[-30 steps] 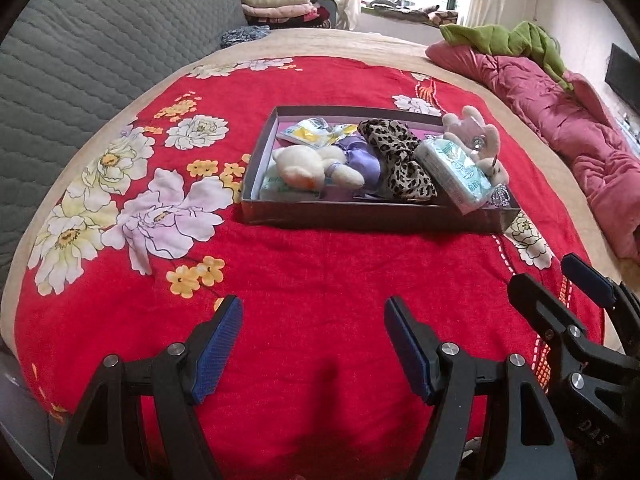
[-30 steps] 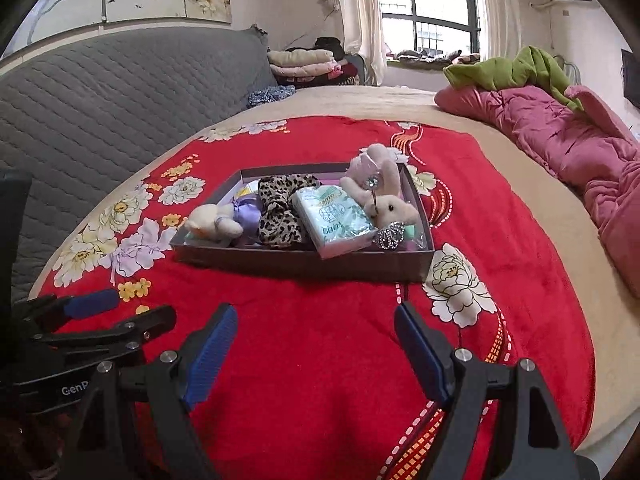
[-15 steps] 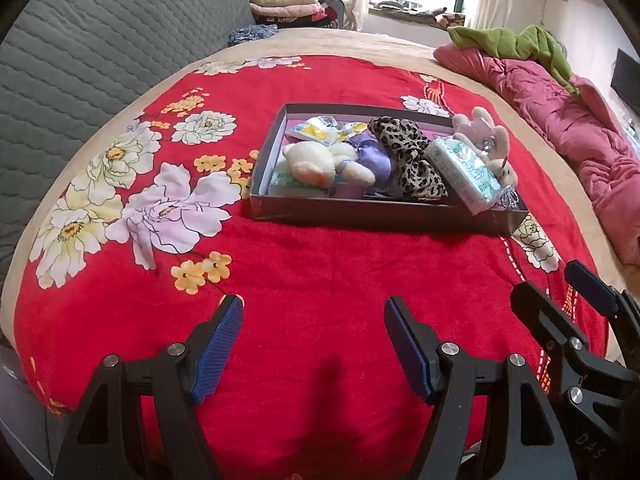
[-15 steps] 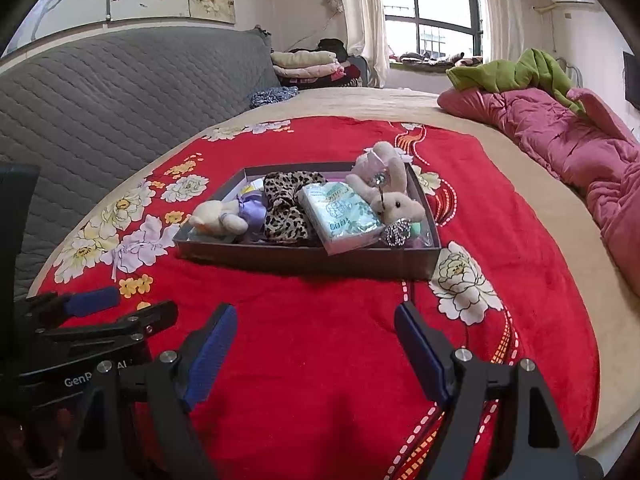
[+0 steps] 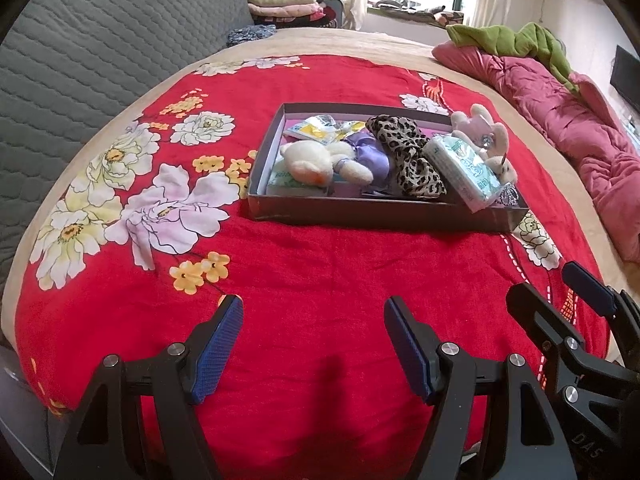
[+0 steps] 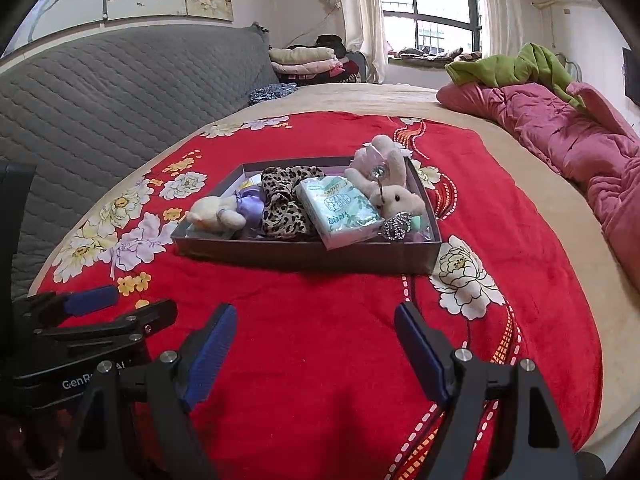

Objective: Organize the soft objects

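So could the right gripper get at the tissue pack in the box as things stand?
Probably yes. The right gripper is open, holds nothing, and only bare red blanket lies between it and the box. The tissue pack lies on top, tilted over the near wall, with the bunny against its far side.

Both grippers, left gripper (image 5: pixel 314 344) and right gripper (image 6: pixel 316 346), are black plastic with blue ribbed pads (image 5: pixel 218 350) and silver screws (image 5: pixel 447 347).

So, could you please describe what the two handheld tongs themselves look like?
Both the left tongs and the right tongs have black angular plastic frames with silver screw heads. Their fingers carry flat blue textured pads. White lettering beginning "GenR" marks the left body; "DAS" marks the right. No cables or sleeves show.
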Motion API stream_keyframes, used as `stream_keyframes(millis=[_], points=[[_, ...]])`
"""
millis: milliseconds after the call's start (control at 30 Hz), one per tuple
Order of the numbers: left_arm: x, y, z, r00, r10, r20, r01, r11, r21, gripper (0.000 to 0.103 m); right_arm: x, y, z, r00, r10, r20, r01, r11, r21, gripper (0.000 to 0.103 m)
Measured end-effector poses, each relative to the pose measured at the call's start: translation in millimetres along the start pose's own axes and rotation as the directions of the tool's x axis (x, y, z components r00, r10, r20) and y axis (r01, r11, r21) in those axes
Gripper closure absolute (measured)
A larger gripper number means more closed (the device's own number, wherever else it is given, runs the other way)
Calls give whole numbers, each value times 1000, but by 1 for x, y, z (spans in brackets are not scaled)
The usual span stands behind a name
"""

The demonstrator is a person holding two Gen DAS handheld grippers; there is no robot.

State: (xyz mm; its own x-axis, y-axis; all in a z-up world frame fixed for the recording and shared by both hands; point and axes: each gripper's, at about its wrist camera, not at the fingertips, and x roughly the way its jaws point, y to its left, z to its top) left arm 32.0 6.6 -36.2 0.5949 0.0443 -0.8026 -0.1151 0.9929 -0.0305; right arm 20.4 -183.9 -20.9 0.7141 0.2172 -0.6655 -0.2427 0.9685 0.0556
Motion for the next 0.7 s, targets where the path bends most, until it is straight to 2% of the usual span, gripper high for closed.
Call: stream_keyframes(millis=[700], points=[[2,1,-1,1000,15,-9,-15,1000,6,29,1,1,-2,1000,10,-11,-10,1000,0,23]])
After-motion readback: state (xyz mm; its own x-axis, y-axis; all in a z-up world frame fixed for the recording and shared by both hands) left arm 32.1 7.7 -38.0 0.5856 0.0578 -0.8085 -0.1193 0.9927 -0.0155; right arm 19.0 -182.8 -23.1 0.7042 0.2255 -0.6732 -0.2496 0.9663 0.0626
